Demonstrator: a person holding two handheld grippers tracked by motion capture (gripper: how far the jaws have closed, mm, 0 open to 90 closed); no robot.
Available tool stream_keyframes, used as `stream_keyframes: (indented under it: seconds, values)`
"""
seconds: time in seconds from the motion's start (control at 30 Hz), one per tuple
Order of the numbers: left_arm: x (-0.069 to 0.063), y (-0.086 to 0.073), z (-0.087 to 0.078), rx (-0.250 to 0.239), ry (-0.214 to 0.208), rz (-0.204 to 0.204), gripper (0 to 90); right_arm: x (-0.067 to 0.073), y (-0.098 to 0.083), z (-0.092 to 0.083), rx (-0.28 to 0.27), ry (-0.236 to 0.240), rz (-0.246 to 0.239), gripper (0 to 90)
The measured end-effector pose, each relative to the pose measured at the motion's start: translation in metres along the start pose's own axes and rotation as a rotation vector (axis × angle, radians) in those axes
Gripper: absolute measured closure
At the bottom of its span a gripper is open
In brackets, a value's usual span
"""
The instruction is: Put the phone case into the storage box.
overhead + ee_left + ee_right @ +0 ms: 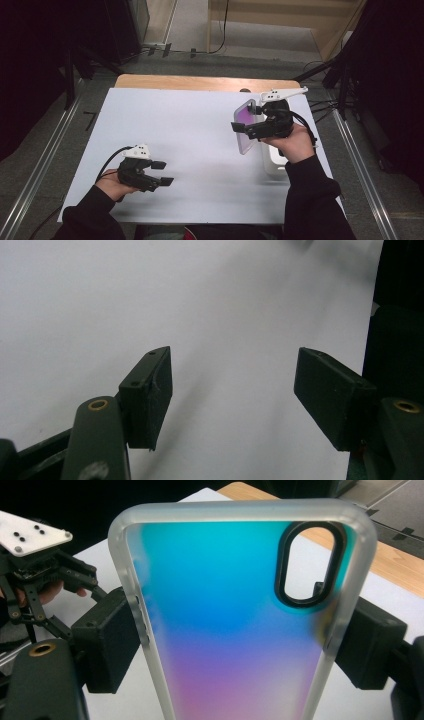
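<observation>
My right claw (248,131) holds the phone case (246,126) up over the surface (200,150); my left claw (162,172) sits far left, nearer me.

I'm working in a lab-style recording booth: black curtains (30,75) flank the white-topped table (190,150), metal floor rails (45,160) run beside it, and cables (220,30) trail beyond it.

The high view looks forward and down from above the near edge onto the whole white table (200,150); each gripper view rides low, looking closely along its own jaws. The right gripper view, filled close-up by the phone case (235,620), shares the left gripper (35,575) with the high view (162,172).
</observation>
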State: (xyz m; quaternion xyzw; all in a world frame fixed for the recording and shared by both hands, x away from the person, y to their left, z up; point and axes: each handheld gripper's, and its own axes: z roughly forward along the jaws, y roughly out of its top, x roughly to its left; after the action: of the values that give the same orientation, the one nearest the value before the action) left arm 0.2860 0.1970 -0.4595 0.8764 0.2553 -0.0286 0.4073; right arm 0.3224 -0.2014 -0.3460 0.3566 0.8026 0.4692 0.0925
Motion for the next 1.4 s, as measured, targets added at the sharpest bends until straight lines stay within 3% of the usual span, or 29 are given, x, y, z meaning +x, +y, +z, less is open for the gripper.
stream_keyframes:
  seconds: [0.57, 1.4]
  values:
    - [0.001, -0.003, -0.004, -0.008, 0.01, -0.008, 31.2, -0.016, -0.002, -0.017, -0.026, -0.08, 0.042, 14.9]
    - [0.001, -0.003, -0.004, -0.01, 0.007, -0.013, 31.2, -0.048, -0.013, -0.042, -0.097, -0.245, 0.165, 14.9]
